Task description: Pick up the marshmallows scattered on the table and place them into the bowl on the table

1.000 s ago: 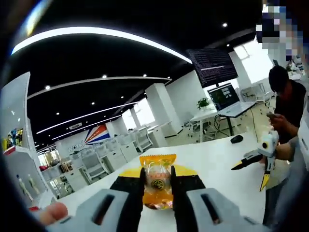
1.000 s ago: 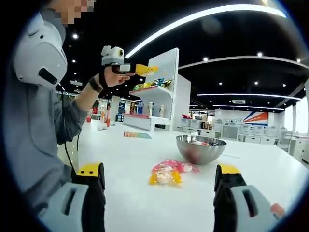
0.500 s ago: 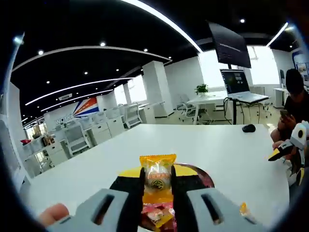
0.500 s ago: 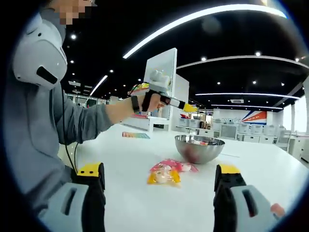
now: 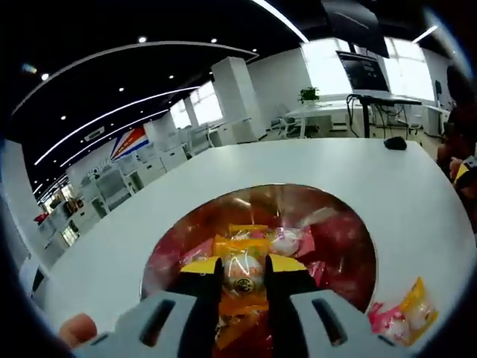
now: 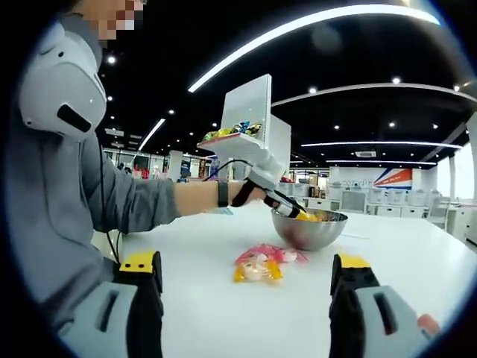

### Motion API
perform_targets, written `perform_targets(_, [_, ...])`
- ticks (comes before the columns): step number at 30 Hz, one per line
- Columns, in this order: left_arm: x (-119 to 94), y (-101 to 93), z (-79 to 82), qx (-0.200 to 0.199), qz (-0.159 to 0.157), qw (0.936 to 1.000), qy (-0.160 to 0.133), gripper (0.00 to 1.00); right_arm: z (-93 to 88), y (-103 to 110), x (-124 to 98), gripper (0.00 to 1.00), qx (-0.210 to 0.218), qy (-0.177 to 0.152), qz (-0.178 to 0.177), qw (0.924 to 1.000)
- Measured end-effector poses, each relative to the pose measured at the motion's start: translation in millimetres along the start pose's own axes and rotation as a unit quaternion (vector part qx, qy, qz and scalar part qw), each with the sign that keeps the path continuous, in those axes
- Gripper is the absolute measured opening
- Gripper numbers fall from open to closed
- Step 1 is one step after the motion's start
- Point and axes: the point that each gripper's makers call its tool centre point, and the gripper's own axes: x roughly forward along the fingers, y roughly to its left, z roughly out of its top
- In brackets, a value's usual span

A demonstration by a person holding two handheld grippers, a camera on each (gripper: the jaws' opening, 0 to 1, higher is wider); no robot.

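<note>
Marshmallows in sealed wrappers are the task items. One orange-wrapped marshmallow (image 5: pixel 242 274) is clamped between the jaws of the left gripper (image 5: pixel 241 277), which hangs directly over the open mouth of the steel bowl (image 5: pixel 349 237), pointing down into it. In the right gripper view the left gripper (image 6: pixel 289 211) is seen from the side: the person's forearm (image 6: pixel 197 198) is stretched out level across the bench (image 6: pixel 223 298), a dark strap at the wrist, and the gripper tips sit at the rim of the bowl (image 6: pixel 307 231).

The right gripper (image 6: pixel 246 280) is held low and level near the bench edge, jaws spread wide with nothing between them.

Counts: one bowl. Inside it lie several wrapped marshmallows in pink, orange and clear wrappers; the exact number cannot be told, as they overlap. On the bench just outside the bowl lie two loose pieces touching each other, a pink-wrapped marshmallow (image 6: pixel 264 253) and a yellow-wrapped marshmallow (image 6: pixel 253 271); in the left gripper view they appear beside the bowl rim at (image 5: pixel 384 317) and (image 5: pixel 416 306).

The held wrapper carries a round printed emblem; its text is too small to read. A red, white and blue wall graphic (image 5: pixel 128 142) shows in the background, lettering illegible.
</note>
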Motion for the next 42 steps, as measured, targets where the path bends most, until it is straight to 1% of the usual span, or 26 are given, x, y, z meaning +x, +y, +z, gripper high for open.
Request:
perform_targets(1, [-2.4, -0.7, -1.2, -0.004, 0.001, 1.0000, 0.000, 0.25, 0.6, 1.0, 0.1, 0.88, 0.004, -0.002, 0.003, 1.0000])
perform_targets(3, [-5.8, -1.8, 1.9, -0.020, -0.004, 0.9997, -0.011, 0.25, 3.4, 2.2, 0.8, 0.88, 0.011, -0.009, 0.007, 0.9999])
perform_targets(8, [-8.3, -4.3, 2.1, -0.013, -0.003, 0.9999, -0.008, 0.26, 9.1, 3.7, 3.1, 0.88, 0.011, -0.017, 0.011, 0.9997])
perform_targets(12, [-11.5, -5.5, 3.8, -0.022, -0.005, 0.9997, -0.012, 0.35, 8.6, 5.4, 3.5, 0.88, 0.008, -0.015, 0.012, 0.9998])
perform_targets(14, [-9.4, 1.3, 6.3, -0.037, -0.003, 0.9991, -0.021, 0.36, 7.3, 6.8, 3.2, 0.88, 0.008, -0.013, 0.013, 0.9998])
perform_targets(15, [-10.0, 1.6, 7.3, -0.040, -0.003, 0.9989, -0.024, 0.38, 7.1, 6.9, 3.1, 0.88, 0.008, -0.013, 0.013, 0.9998])
perform_targets(16, [-12.2, 2.3, 11.2, -0.055, -0.006, 0.9979, -0.034, 0.40, 6.2, 6.9, 2.9, 0.88, 0.007, -0.011, 0.013, 0.9998])
perform_targets(17, [-13.1, 2.9, 12.7, -0.059, -0.006, 0.9975, -0.037, 0.44, 5.9, 6.8, 2.8, 0.88, 0.007, -0.010, 0.012, 0.9998])
perform_targets(18, [-13.7, 3.8, 13.7, -0.060, -0.004, 0.9974, -0.040, 0.49, 5.9, 6.9, 2.8, 0.88, 0.007, -0.010, 0.012, 0.9998])
perform_targets(20, [-9.4, 8.0, 16.6, -0.055, 0.002, 0.9974, -0.046, 0.62, 8.7, 7.9, 2.9, 0.88, 0.011, -0.014, 0.016, 0.9997])
perform_targets(22, [-6.9, 10.7, 18.3, -0.052, 0.005, 0.9974, -0.048, 0.65, 10.2, 8.4, 2.9, 0.88, 0.012, -0.016, 0.018, 0.9996])
perform_targets(23, [-6.0, 11.1, 20.8, -0.054, 0.002, 0.9970, -0.055, 0.67, 11.7, 7.9, 3.3, 0.88, 0.011, -0.017, 0.017, 0.9997])
perform_targets(25, [-5.9, 11.6, 24.3, -0.059, 0.000, 0.9961, -0.065, 0.75, 12.5, 7.8, 3.6, 0.88, 0.009, -0.017, 0.016, 0.9997])
perform_targets(26, [-5.6, 12.0, 25.4, -0.060, 0.001, 0.9959, -0.068, 0.82, 12.6, 8.0, 3.5, 0.88, 0.007, -0.017, 0.015, 0.9997])
perform_targets(27, [-6.1, 11.7, 26.4, -0.060, 0.001, 0.9957, -0.070, 0.86, 12.6, 8.3, 3.5, 0.88, 0.007, -0.017, 0.016, 0.9997])
perform_targets(30, [-5.8, 11.2, 27.4, -0.060, 0.001, 0.9957, -0.071, 0.96, 11.0, 9.8, 3.4, 0.88, 0.007, -0.013, 0.018, 0.9997])
perform_targets(34, [-7.9, 10.1, 30.3, -0.075, -0.003, 0.9939, -0.081, 0.95, 9.2, 11.5, 3.4, 0.87, 0.004, -0.009, 0.018, 0.9998])
perform_targets(37, [-9.6, 11.0, 30.0, -0.074, 0.001, 0.9940, -0.081, 0.95, 9.4, 12.2, 3.0, 0.87, 0.002, -0.009, 0.019, 0.9998])
perform_targets(42, [-12.1, 10.5, 31.3, -0.074, -0.002, 0.9939, -0.082, 0.95, 10.6, 12.0, 1.9, 0.87, -0.002, -0.009, 0.019, 0.9998])
